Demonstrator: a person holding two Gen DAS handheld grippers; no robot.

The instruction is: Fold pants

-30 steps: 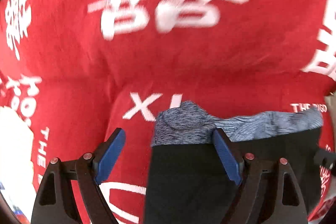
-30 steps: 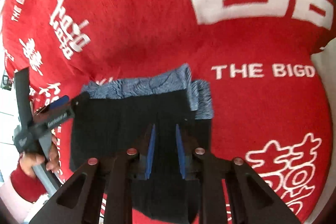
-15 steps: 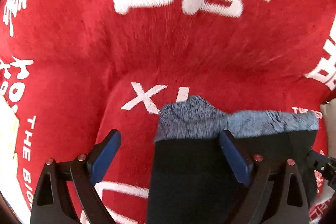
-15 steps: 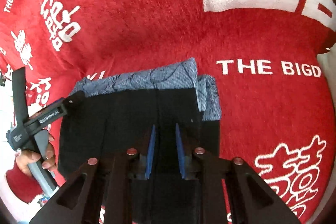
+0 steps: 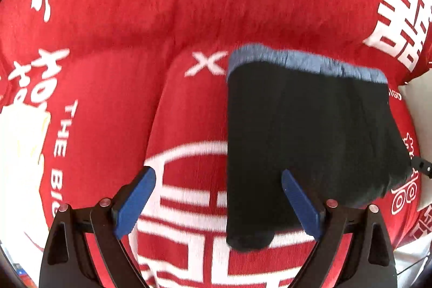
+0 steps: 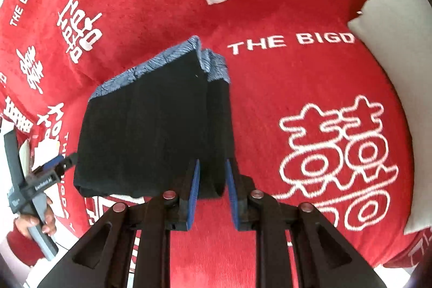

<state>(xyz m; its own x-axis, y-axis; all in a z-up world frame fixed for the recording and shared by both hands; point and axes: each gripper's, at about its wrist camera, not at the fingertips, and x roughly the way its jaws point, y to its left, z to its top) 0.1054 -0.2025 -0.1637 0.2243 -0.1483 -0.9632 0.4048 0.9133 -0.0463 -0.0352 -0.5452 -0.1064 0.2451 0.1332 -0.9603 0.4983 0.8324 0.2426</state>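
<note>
The pants (image 6: pixel 154 131) lie as a compact dark rectangle on the red blanket (image 6: pixel 270 104), already folded into several layers, with a blue-grey patterned band (image 6: pixel 145 70) along the far edge; a second, narrower layer with its own band end shows just right of the main fold. The fold looks nearly done, so the step in hand is most likely the last tidying or the release after the final fold. The right tool (image 6: pixel 212 192) sits at the pants' near right corner, its blue pads (image 6: pixel 195 188) close together with the dark cloth edge between them; whether they pinch the cloth or merely straddle it cannot be told from this view. The left tool (image 5: pixel 218 200) is spread wide: its right pad lies over the pants' near edge, its left pad over bare blanket left of the pants, and it holds nothing. In the right wrist view that tool (image 6: pixel 58 165) shows at the pants' near left corner, gripped by the person's hand (image 6: pixel 35 223). A pale cushion (image 6: pixel 388 77) lies well right of the pants. The next move, as I judge it, calls for letting go of the corner cleanly and drawing both tools back without dragging the top layer, or squaring the offset right layer under the main fold first.
</note>
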